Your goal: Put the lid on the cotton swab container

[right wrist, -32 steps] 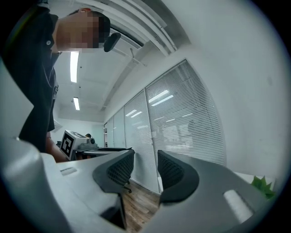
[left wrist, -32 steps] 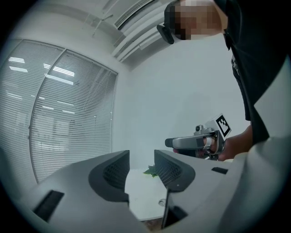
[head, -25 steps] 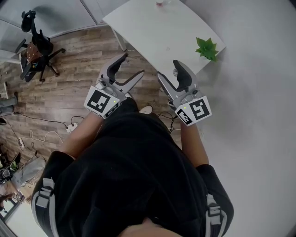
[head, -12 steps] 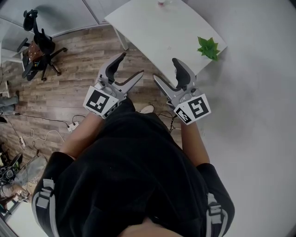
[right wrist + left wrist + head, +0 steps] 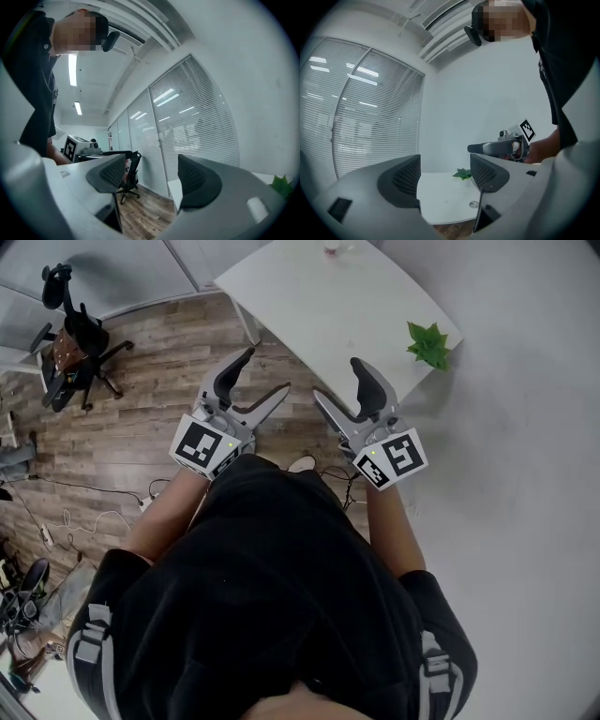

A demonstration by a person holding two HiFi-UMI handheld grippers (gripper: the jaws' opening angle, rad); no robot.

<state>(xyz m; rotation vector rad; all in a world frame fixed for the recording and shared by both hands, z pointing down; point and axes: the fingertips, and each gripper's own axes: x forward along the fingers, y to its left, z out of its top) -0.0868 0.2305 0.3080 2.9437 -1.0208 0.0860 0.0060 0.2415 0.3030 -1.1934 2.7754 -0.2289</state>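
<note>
A white table (image 5: 309,296) stands ahead of me over the wooden floor. At its far edge, cut by the top of the head view, is a small clear container (image 5: 331,247) with something pinkish in it. A small round clear thing (image 5: 474,204) lies on the tabletop nearer me; I cannot tell whether it is the lid. My left gripper (image 5: 264,376) (image 5: 443,176) and right gripper (image 5: 339,381) (image 5: 152,176) are held level at waist height, short of the table. Both have just been opening and stand open with nothing between their jaws.
A green plant (image 5: 428,343) (image 5: 462,174) sits at the table's right corner by the white wall. A black office chair (image 5: 80,338) (image 5: 129,176) stands on the wooden floor at the left. Cables and a power strip (image 5: 145,498) lie on the floor near my left side.
The right gripper's jaws have spread wider and the left's slightly. Both grippers have edged toward the table, which now sits a little farther right in the head view.
</note>
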